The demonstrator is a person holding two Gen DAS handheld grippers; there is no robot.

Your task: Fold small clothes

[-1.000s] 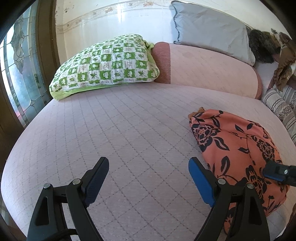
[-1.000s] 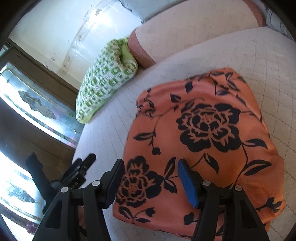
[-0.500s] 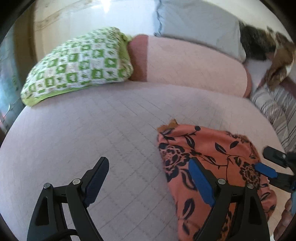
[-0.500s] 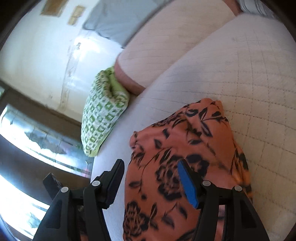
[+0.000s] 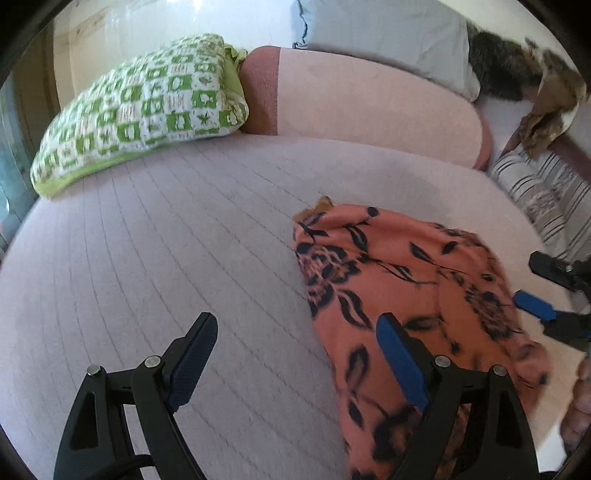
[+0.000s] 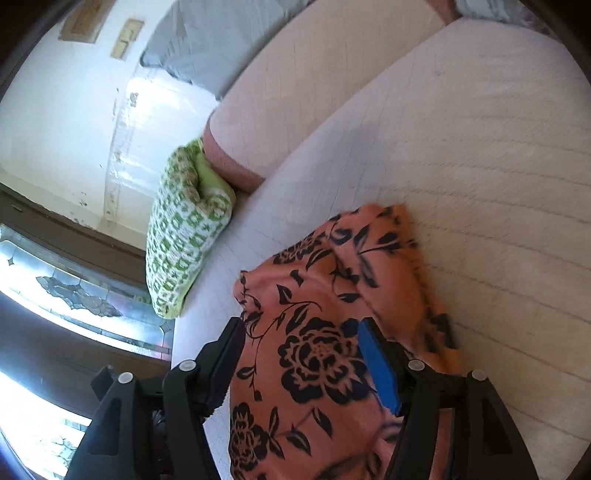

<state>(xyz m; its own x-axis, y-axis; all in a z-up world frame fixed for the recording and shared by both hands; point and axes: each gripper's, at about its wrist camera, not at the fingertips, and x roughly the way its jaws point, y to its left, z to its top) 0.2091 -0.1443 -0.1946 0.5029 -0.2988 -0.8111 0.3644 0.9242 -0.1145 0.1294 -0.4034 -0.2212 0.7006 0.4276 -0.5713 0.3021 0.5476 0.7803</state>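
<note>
An orange garment with a black flower print (image 5: 406, 280) lies bunched on the pale quilted bed (image 5: 184, 240). It also shows in the right wrist view (image 6: 325, 332). My left gripper (image 5: 299, 354) is open, low over the bed, its right finger over the garment's left edge. My right gripper (image 6: 303, 354) is open and hangs over the middle of the garment, apart from the cloth. The right gripper's blue pad also shows at the right edge of the left wrist view (image 5: 535, 306).
A green and white checked pillow (image 5: 140, 110) and a pink bolster (image 5: 369, 107) lie at the bed's head, a grey pillow (image 5: 388, 33) behind them. Striped bedding (image 5: 546, 192) lies at the right. A stained-glass window (image 6: 74, 291) stands left of the bed.
Both grippers have shifted over the garment and stayed open. The right one has pulled back and tilted. The cloth now looks more bunched and lies nearer the left gripper.
</note>
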